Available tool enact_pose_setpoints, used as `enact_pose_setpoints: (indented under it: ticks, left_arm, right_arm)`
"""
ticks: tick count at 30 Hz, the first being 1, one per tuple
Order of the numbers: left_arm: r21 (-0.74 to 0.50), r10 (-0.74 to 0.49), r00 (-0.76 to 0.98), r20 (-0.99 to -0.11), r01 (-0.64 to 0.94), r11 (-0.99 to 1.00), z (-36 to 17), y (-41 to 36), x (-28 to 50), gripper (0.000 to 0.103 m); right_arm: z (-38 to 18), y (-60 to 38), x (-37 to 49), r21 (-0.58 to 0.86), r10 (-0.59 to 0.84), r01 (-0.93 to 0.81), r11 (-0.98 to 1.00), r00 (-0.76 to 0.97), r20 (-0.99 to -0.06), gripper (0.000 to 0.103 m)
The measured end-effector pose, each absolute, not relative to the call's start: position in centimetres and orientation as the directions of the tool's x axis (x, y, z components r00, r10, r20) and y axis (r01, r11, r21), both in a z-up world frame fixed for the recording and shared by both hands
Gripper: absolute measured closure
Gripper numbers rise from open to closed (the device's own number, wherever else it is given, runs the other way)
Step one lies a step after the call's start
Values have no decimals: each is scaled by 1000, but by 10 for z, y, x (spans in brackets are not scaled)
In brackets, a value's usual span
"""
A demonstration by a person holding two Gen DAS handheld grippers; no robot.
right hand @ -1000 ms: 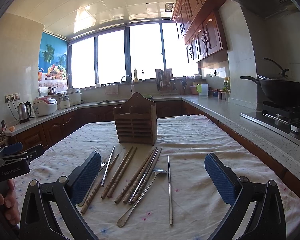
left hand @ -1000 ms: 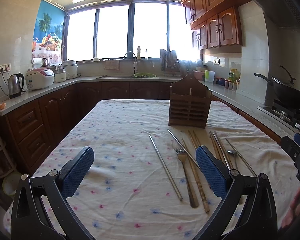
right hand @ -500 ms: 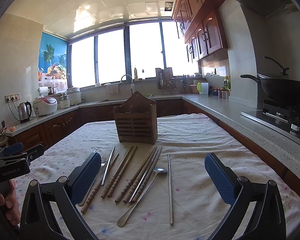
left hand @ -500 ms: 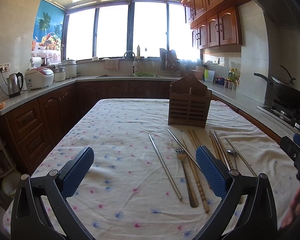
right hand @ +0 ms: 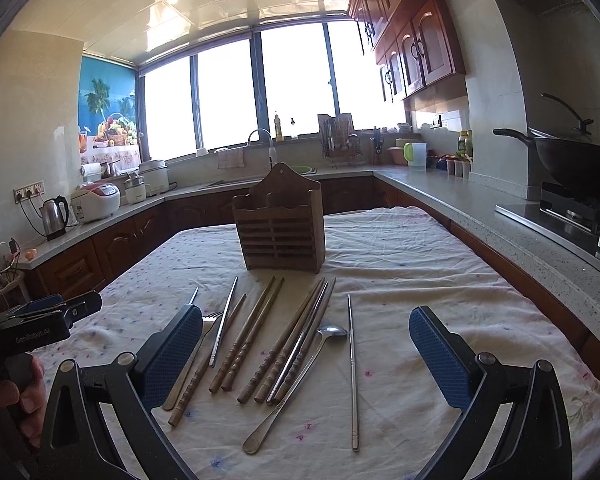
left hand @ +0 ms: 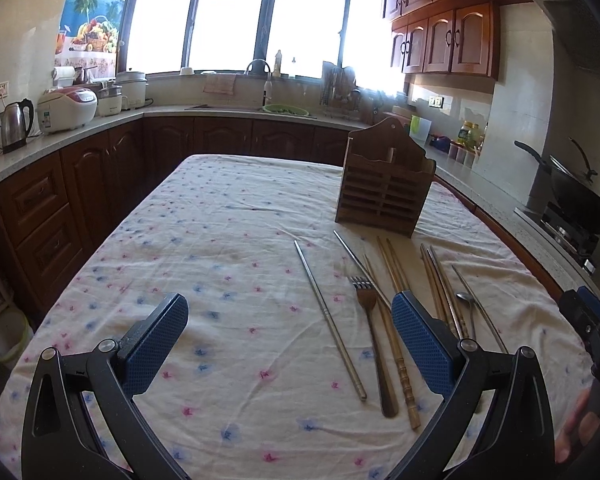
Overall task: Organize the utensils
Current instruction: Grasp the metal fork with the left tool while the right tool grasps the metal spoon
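While utensils point(right hand: 284, 344) lie on the tablecloth point(left hand: 220, 240), left tongs point(left hand: 290, 344) and right tongs point(right hand: 306, 354) hover spread wide, gripping nothing.

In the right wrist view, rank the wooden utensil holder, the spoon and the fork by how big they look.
1. Wooden utensil holder, largest by far, though farthest away.
2. Spoon, long, fully visible.
3. Fork, looks smallest, but the right claw's left finger hides part of it, so its order against the spoon is unsure.

Right hand-held gripper point(right hand: 306, 350) spread wide above chopsticks point(right hand: 249, 338), spoon point(right hand: 298, 380) and fork point(right hand: 192, 356); wooden holder point(right hand: 281, 230) upright beyond on the surface point(right hand: 420, 272).
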State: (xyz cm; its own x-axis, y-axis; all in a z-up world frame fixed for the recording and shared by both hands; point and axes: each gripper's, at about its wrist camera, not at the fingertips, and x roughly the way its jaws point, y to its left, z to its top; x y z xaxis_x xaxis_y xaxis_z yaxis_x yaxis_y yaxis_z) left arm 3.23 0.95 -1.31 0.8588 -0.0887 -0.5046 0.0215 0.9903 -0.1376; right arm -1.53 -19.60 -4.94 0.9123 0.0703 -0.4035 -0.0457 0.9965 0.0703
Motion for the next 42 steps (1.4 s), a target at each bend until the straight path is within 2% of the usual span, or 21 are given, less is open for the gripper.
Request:
enact_pose_setpoints:
  ticks: [2, 4, 5, 10, 12, 15, 21, 27, 32, 33, 34, 36, 37, 42]
  left_arm:
    - [-150, -105, 837, -538, 28, 988, -16, 10, 45, 0]
    - [-162, -123, 808, -576, 35, 986, -20, 11, 58, 5]
    - [-167, -131, 792, -597, 37, 985, -22, 12, 66, 6]
    - [-195, -178, 712, -680, 58, 979, -36, 6, 100, 20]
    - [-220, -216, 678, -703, 82, 972, -40, 1, 111, 25]
    - [-253, -279, 624, -730, 133, 958, -44, -10, 125, 31]
    - [-240, -318, 552, -771, 211, 948, -54, -36, 146, 41]
    - [-268, -365, 455, -812, 265, 926, -68, -50, 166, 58]
    - [-274, -380, 434, -817, 289, 917, -72, -57, 176, 62]
    - [-276, -384, 432, -816, 291, 916, -72, -58, 179, 64]
    - [-287, -394, 428, -813, 294, 912, -73, -58, 180, 71]
    - [-316, -421, 416, -806, 299, 901, -76, -57, 184, 79]
    - [-326, -430, 418, -800, 299, 897, -77, -57, 185, 80]
    - [-357, -457, 437, -775, 295, 886, -75, -50, 182, 83]
  right_arm:
    - [-50, -199, -8, 100, 92, -52, 994, 887, -452, 0]
    - [-52, -203, 1, 147, 121, -55, 988, 862, -492, 4]
    - [-54, -205, 6, 156, 128, -58, 986, 866, -483, 9]
    - [-68, -216, 31, 215, 161, -47, 976, 818, -552, 31]
    - [-74, -220, 40, 227, 168, -40, 973, 797, -580, 43]
    - [-85, -222, 52, 253, 189, -37, 967, 768, -612, 53]
    - [-100, -222, 75, 269, 208, -26, 963, 707, -676, 61]
    - [-115, -228, 101, 324, 252, 0, 946, 625, -738, 68]
    - [-118, -233, 117, 365, 291, -2, 931, 610, -737, 69]
    - [-120, -235, 120, 385, 307, -1, 923, 606, -734, 72]
    - [-121, -238, 123, 399, 316, 3, 917, 604, -731, 75]
    - [-124, -240, 128, 411, 324, 9, 911, 600, -731, 95]
    - [-126, -242, 130, 430, 340, 10, 903, 596, -728, 98]
    - [-122, -241, 124, 463, 371, -11, 886, 617, -694, 100]
